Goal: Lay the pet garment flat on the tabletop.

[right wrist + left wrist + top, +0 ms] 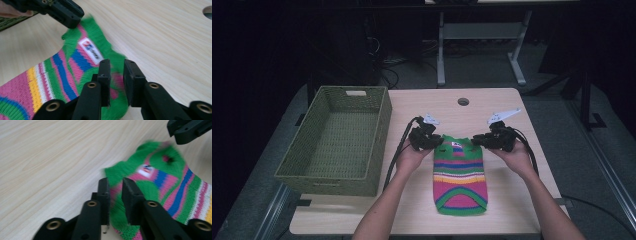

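Observation:
A striped knitted cloth (460,175) in green, pink, blue, yellow and white lies flat on the wooden table, its rounded end toward the person. A white label (90,50) sits near its far edge. My left gripper (438,142) is shut on the far left corner, with green knit pinched between its jaws (115,188). My right gripper (475,141) is shut on the far right corner, fabric held between its jaws (117,71). In the left gripper view the right gripper (178,133) reaches in at the top right. The left gripper (71,18) meets the cloth's other corner in the right gripper view.
A green woven basket (379,131) stands on the table's left side, with nothing in it. A round cable hole (463,101) is in the tabletop behind the cloth. Bare wood (512,200) lies right of the cloth. Beyond the table are desk legs and cables on a dark floor.

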### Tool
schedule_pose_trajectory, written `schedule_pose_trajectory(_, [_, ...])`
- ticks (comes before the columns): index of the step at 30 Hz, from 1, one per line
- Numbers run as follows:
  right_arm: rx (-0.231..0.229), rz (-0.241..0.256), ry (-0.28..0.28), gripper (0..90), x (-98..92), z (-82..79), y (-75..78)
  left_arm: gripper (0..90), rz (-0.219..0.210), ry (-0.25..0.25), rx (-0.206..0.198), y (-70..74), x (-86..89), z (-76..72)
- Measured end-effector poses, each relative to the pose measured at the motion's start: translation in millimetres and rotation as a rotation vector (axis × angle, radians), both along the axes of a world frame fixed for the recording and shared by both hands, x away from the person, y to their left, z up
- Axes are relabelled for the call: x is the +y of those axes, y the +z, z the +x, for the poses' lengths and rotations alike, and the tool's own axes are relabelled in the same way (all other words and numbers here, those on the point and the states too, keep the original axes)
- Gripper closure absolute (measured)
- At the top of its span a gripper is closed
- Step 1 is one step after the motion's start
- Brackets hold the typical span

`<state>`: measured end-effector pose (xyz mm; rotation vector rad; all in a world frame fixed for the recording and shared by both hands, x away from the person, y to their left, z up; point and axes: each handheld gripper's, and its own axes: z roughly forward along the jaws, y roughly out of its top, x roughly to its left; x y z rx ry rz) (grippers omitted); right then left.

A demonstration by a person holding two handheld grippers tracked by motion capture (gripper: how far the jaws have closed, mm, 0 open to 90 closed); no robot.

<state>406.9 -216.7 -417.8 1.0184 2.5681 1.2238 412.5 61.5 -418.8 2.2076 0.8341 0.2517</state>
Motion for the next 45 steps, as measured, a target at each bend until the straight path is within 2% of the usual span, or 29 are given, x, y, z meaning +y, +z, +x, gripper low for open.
schedule_pose_trajectory(3, [0.024,-0.008,-0.015,71.0,-3.0,3.4,-0.9,71.7,-0.008,0.012,-0.001,0.6,2.2,1.8])
schedule_pose_trajectory(9, [0.025,-0.024,-0.008,68.6,-5.6,1.9,-1.8,66.2,-0.011,0.005,0.003,1.3,5.5,-1.2])
schedule_pose_trajectory(15, [0.026,-0.032,-0.009,66.4,-6.4,-0.1,-4.3,64.2,-0.002,-0.006,0.004,0.6,6.6,-4.0])
schedule_pose_trajectory(20, [0.052,-0.026,-0.006,63.7,-7.1,-0.2,-7.0,63.1,0.002,-0.011,0.009,-0.8,8.0,-5.7])
schedule_pose_trajectory(26, [0.070,-0.027,-0.005,60.0,-6.3,-1.0,-8.2,60.8,-0.010,-0.002,0.016,-4.7,13.5,-10.1])
schedule_pose_trajectory(31, [0.066,-0.029,-0.002,55.4,-6.2,-4.1,-8.5,57.5,-0.028,0.002,0.026,-7.4,18.6,-15.5])
schedule_pose_trajectory(38, [0.077,-0.001,-0.014,49.6,-15.6,-9.7,-13.3,50.3,-0.040,0.001,0.029,-7.7,22.9,-21.5])
schedule_pose_trajectory(39, [0.094,0.001,-0.017,48.6,-16.7,-10.4,-13.0,50.0,-0.046,0.005,0.033,-7.4,23.6,-22.3])
schedule_pose_trajectory(41, [0.099,0.006,-0.017,47.1,-18.9,-11.1,-13.1,48.3,-0.047,0.003,0.033,-6.7,24.8,-23.4])
schedule_pose_trajectory(45, [0.086,0.016,-0.018,45.6,-22.3,-14.8,-11.5,45.6,-0.063,0.010,0.028,-6.9,27.4,-27.5])
